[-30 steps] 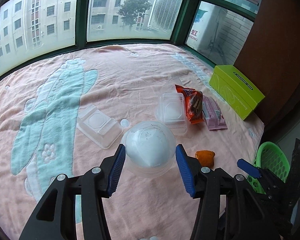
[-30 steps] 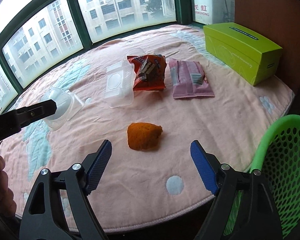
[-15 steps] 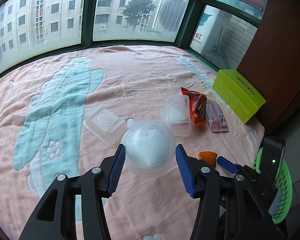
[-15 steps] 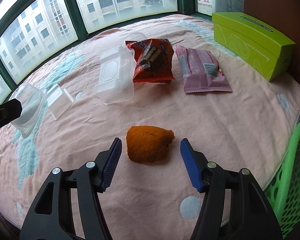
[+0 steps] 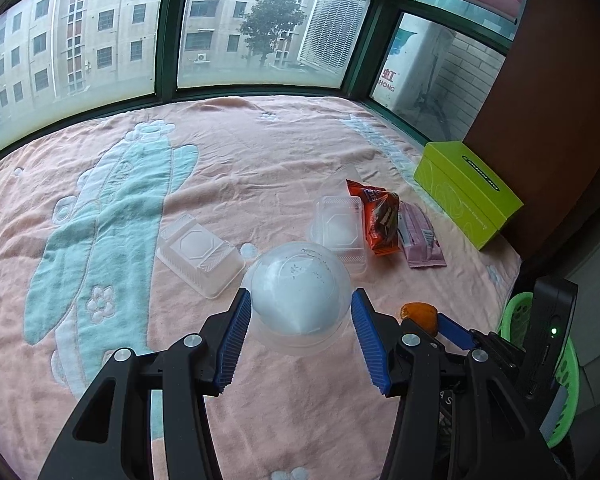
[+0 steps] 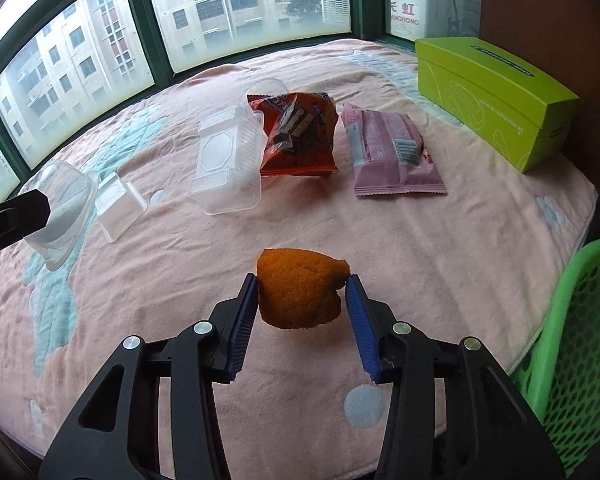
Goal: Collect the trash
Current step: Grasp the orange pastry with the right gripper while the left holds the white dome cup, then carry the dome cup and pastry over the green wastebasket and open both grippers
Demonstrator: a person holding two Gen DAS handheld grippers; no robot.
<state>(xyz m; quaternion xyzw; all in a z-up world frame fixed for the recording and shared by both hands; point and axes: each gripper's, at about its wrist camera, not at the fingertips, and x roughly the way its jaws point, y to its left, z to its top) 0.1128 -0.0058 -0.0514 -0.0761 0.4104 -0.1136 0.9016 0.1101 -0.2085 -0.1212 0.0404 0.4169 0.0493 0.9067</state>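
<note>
My left gripper (image 5: 298,330) is shut on a clear plastic dome lid (image 5: 298,296) and holds it above the pink towel. My right gripper (image 6: 302,310) is shut on an orange piece of cake (image 6: 300,294), its blue pads (image 6: 247,312) pressed on both sides; the cake also shows in the left wrist view (image 5: 418,314). Two clear plastic trays (image 6: 228,164) (image 5: 198,254), an orange snack wrapper (image 6: 298,134) and a pink wrapper (image 6: 392,152) lie on the towel. A green mesh basket (image 6: 576,348) stands at the right, beyond the towel's edge.
A lime green tissue box (image 6: 496,96) sits at the far right by a brown wall. Windows run along the back of the towel-covered surface (image 5: 260,148). The surface's edge drops off at the right front beside the basket.
My right gripper has moved forward to the orange cake and closed on it. My left gripper has kept hold of the dome lid and risen slightly.
</note>
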